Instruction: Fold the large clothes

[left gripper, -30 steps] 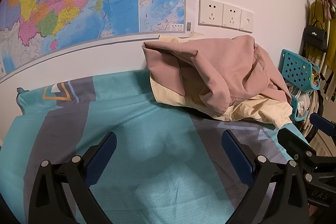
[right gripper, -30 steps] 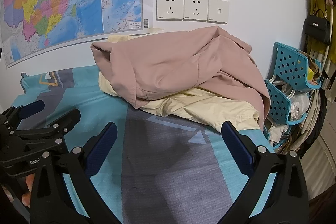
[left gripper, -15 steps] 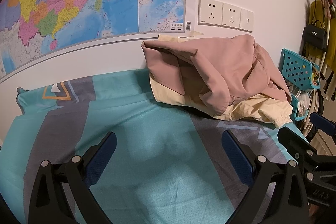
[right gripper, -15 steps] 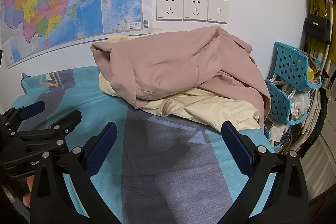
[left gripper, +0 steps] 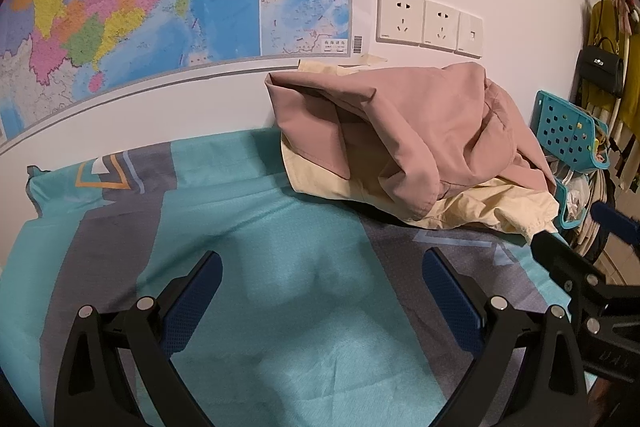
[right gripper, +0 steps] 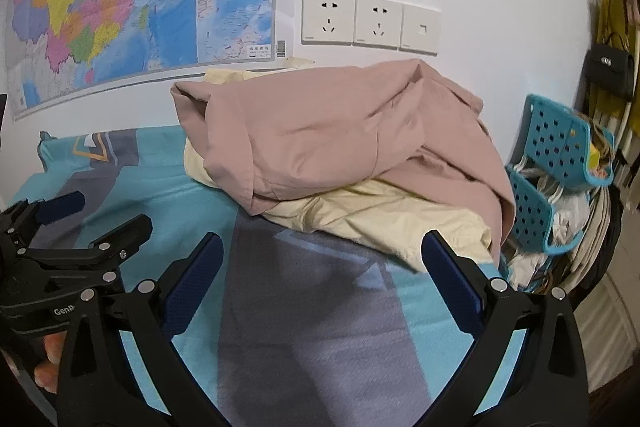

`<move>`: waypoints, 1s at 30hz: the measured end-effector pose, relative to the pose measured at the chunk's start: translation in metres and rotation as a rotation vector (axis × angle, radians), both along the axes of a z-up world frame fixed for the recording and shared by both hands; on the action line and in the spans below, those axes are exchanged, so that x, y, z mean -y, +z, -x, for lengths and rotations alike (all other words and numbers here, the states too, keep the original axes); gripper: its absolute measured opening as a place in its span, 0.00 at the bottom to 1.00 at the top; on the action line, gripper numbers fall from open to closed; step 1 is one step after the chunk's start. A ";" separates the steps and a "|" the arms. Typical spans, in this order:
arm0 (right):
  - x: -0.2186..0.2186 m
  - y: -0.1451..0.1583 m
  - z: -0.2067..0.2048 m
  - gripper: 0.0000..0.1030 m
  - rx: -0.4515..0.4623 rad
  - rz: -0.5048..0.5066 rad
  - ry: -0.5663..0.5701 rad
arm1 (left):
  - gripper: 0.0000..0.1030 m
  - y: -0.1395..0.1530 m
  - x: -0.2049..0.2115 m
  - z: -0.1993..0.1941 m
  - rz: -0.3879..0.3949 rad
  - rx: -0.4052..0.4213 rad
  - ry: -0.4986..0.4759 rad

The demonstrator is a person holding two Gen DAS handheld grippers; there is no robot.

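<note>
Two garments lie heaped against the wall: a pink garment (left gripper: 404, 131) crumpled on top of a cream garment (left gripper: 476, 207), both resting on a teal-and-grey bedsheet (left gripper: 256, 211). Left gripper (left gripper: 320, 291): jaws spread wide, holding nothing, above bare sheet; the heap lies ahead of it and to its right, well apart from the fingertips. Right gripper (right gripper: 320, 275): jaws likewise spread and empty; the heap lies straight ahead, the cream hem near its right fingertip (right gripper: 440, 255) but not touching. The left gripper appears at the left edge of the right wrist view, beside and slightly ahead of the right one. Beyond the heap, a wall map (right gripper: 132, 3) and a row of wall sockets (right gripper: 370, 21); to the right of the bed, a blue perforated basket (right gripper: 560, 143).
</note>
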State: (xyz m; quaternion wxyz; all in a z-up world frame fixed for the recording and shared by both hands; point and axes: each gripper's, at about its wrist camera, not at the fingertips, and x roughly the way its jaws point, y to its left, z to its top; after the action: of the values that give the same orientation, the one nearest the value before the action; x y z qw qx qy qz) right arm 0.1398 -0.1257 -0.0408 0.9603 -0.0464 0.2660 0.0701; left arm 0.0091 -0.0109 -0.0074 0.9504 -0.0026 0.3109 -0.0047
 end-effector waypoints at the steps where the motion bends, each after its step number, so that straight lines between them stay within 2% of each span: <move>1: 0.000 0.000 -0.001 0.95 0.011 0.012 0.008 | 0.94 -0.001 0.000 -0.001 -0.003 0.003 -0.001; 5: -0.007 -0.004 -0.016 0.95 0.067 0.120 0.036 | 0.94 -0.005 -0.005 -0.010 0.004 -0.007 0.001; 12: -0.049 -0.035 -0.056 0.95 0.154 0.496 0.117 | 0.94 -0.013 -0.018 -0.029 -0.037 -0.022 0.048; 15: -0.064 -0.052 -0.076 0.94 0.180 0.603 0.162 | 0.94 -0.017 -0.025 -0.040 -0.049 -0.033 0.070; 18: -0.075 -0.064 -0.096 0.78 0.222 0.731 0.155 | 0.94 -0.020 -0.030 -0.047 -0.058 -0.035 0.084; 19: -0.076 -0.064 -0.100 0.69 0.226 0.744 0.156 | 0.94 -0.020 -0.034 -0.050 -0.063 -0.035 0.091; 20: -0.076 -0.061 -0.105 0.54 0.223 0.733 0.181 | 0.94 -0.021 -0.035 -0.052 -0.064 -0.035 0.094; 21: -0.075 -0.054 -0.108 0.45 0.209 0.706 0.218 | 0.94 -0.021 -0.038 -0.055 -0.066 -0.036 0.097; 22: -0.072 -0.044 -0.108 0.28 0.205 0.671 0.251 | 0.94 -0.022 -0.041 -0.059 -0.069 -0.036 0.102; 23: -0.072 -0.033 -0.107 0.15 0.216 0.640 0.268 | 0.94 -0.022 -0.043 -0.062 -0.070 -0.033 0.104; 25: -0.069 -0.008 -0.105 0.08 0.258 0.610 0.264 | 0.94 -0.021 -0.048 -0.069 -0.077 -0.026 0.103; 30: -0.050 0.079 -0.101 0.05 0.335 0.426 0.267 | 0.94 -0.013 -0.051 -0.084 -0.105 0.023 0.077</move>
State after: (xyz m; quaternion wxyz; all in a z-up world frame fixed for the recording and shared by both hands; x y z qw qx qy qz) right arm 0.2406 -0.0754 0.0384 0.9417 -0.2925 0.1041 0.1297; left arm 0.0930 0.0396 -0.0201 0.9523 0.0352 0.2993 0.0479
